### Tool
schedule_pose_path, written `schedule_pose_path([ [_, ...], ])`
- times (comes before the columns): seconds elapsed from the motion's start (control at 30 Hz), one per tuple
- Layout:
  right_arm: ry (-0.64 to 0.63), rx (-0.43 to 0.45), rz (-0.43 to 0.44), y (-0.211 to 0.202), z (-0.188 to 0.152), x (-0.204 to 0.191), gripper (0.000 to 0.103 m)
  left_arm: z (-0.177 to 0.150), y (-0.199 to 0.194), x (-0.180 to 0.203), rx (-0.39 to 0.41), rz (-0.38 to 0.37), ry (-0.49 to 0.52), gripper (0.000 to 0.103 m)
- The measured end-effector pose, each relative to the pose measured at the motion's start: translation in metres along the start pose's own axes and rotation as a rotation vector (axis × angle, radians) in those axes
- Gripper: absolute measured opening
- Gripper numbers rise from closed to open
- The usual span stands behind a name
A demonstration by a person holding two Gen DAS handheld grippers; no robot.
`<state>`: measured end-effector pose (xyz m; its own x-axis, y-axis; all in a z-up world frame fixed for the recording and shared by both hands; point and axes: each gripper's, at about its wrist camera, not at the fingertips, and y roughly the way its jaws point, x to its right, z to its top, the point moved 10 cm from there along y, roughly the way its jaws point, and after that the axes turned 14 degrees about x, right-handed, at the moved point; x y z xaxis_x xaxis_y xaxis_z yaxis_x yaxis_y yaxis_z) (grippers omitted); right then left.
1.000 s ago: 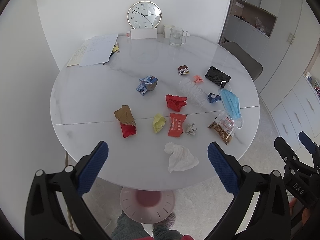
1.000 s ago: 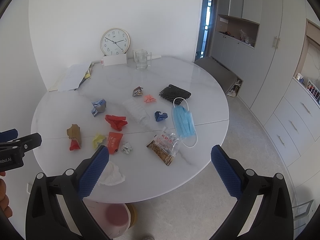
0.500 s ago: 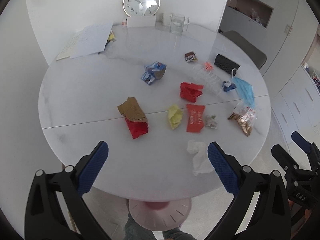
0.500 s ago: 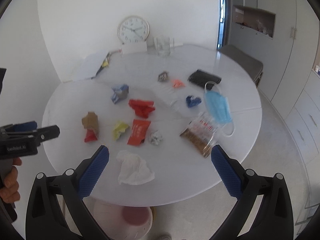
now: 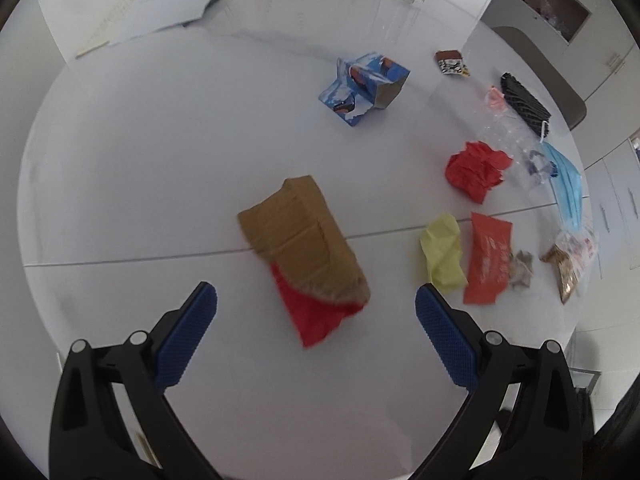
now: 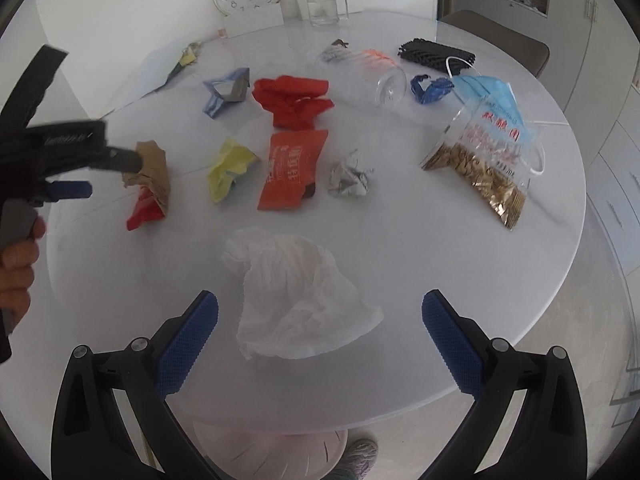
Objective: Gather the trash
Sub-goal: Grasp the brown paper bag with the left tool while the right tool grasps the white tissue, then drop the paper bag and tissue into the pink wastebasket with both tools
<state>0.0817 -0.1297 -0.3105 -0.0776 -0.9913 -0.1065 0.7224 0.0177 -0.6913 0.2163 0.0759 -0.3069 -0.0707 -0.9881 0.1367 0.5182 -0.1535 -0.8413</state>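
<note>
Trash lies scattered over the round white surface [image 6: 500,280]. The left tongs [image 5: 316,304] are spread wide, pinching nothing, with the crumpled brown-and-red wrapper [image 5: 308,256] lying just ahead of them, between the lines of their two blue pads. The right tongs [image 6: 320,312] are also spread wide and pinch nothing; the crumpled white tissue [image 6: 296,300] lies between and just ahead of their tips. Beyond the tissue are an orange-red sachet [image 6: 292,168], a yellow paper wad [image 6: 230,168], a small grey wad [image 6: 348,180] and red crumpled paper [image 6: 294,100]. Right of the tissue, farther back, lies a clear snack bag [image 6: 484,156] against a blue face mask [image 6: 492,90].
</note>
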Motion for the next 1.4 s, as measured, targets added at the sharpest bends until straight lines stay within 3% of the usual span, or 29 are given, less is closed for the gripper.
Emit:
schedule_pose_path([
  [0.13, 0.022, -0.014, -0.033, 0.013, -0.007, 0.0, 0.101, 0.002, 0.031, 0.005, -0.057, 0.017, 0.005, 0.095],
  [0.2, 0.03, -0.017, -0.043, 0.02, -0.007, -0.001, 0.101, 0.001, 0.039, 0.006, -0.068, 0.032, 0.015, 0.089],
  [0.27, 0.03, -0.026, -0.052, 0.028, -0.008, -0.003, 0.101, -0.001, 0.044, 0.005, -0.086, 0.039, 0.02, 0.066],
  [0.3, 0.025, -0.028, -0.052, 0.032, -0.008, -0.004, 0.101, -0.003, 0.045, 0.003, -0.089, 0.05, 0.023, 0.064],
  [0.33, 0.022, -0.027, -0.051, 0.033, -0.008, -0.005, 0.101, 0.0, 0.043, 0.002, -0.062, 0.057, 0.034, 0.056],
  [0.4, 0.008, -0.017, -0.049, 0.035, -0.007, -0.007, 0.095, 0.001, 0.042, 0.002, -0.056, 0.046, 0.042, 0.053],
  [0.5, -0.01, -0.011, -0.017, 0.04, -0.005, -0.011, 0.075, 0.005, 0.037, -0.003, -0.024, 0.04, 0.054, 0.051],
  [0.57, -0.032, 0.0, -0.01, 0.039, -0.002, -0.013, 0.052, 0.006, 0.035, -0.006, -0.008, 0.041, 0.073, 0.051],
  [0.67, -0.029, -0.012, 0.039, 0.04, 0.002, -0.016, 0.027, 0.006, 0.022, -0.01, 0.022, 0.022, 0.086, 0.05],
  [0.83, -0.036, -0.005, 0.086, 0.028, 0.006, -0.018, 0.023, 0.001, -0.015, -0.016, 0.071, -0.007, 0.131, 0.05],
  [1.03, -0.066, 0.014, 0.158, -0.006, 0.01, -0.023, 0.023, -0.038, -0.079, -0.002, 0.086, -0.071, 0.183, 0.05],
  [1.2, -0.122, 0.018, 0.223, -0.05, 0.006, -0.024, 0.023, -0.102, -0.128, 0.025, 0.032, -0.134, 0.23, 0.05],
  [1.4, -0.137, 0.01, 0.295, -0.1, -0.007, -0.016, 0.025, -0.178, -0.141, 0.046, -0.07, -0.135, 0.222, 0.051],
])
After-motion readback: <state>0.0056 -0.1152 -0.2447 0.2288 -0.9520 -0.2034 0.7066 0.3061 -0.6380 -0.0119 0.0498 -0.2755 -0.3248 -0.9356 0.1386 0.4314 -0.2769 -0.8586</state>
